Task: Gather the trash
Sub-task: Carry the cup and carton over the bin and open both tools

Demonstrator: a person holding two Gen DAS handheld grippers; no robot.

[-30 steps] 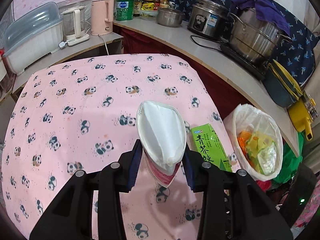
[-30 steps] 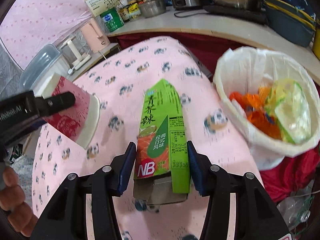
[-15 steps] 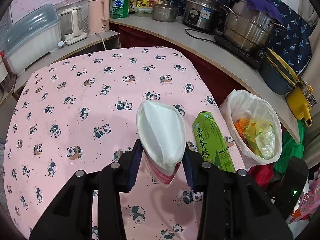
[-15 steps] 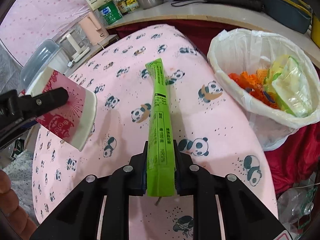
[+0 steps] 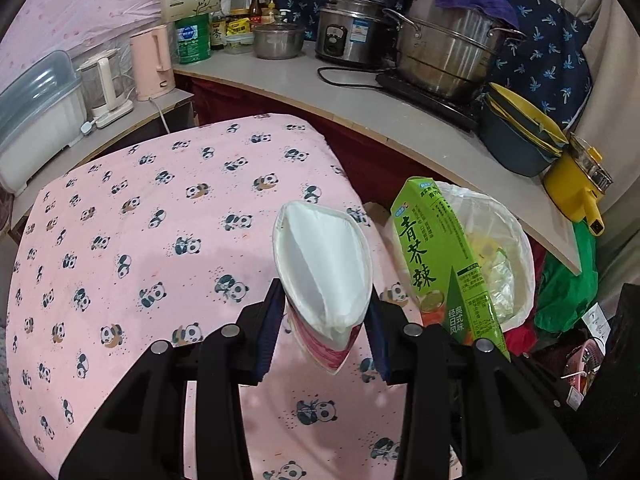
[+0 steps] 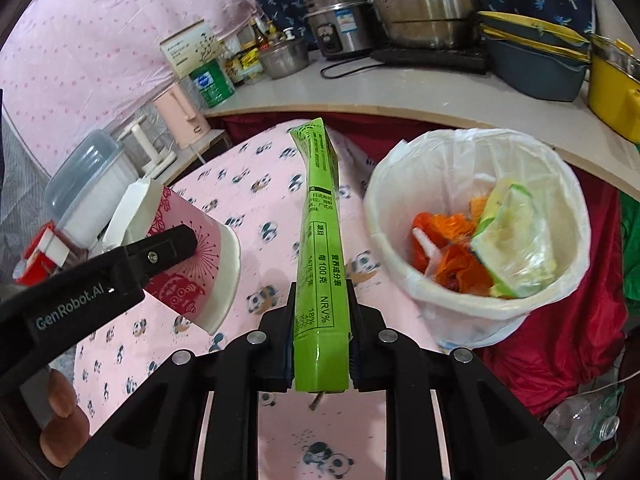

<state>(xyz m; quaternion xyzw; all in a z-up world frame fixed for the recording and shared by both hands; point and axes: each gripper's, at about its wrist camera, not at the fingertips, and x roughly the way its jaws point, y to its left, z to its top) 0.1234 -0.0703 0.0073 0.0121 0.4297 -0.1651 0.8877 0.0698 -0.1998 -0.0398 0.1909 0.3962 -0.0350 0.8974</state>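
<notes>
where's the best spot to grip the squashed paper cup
Take the crushed red-and-white paper cup near its narrow base, across its flattened faces, coming from the closed end, as the left hand-held gripper has it. The squashed walls give flat surfaces there; the wide white mouth would fold.

In the left wrist view the green carton (image 5: 436, 264) hides much of the trash bin (image 5: 516, 240), and its base drops behind the tongs. The cup's (image 5: 324, 268) bottom is unseen. Carton print (image 6: 320, 240) is mostly too small to read.
</notes>
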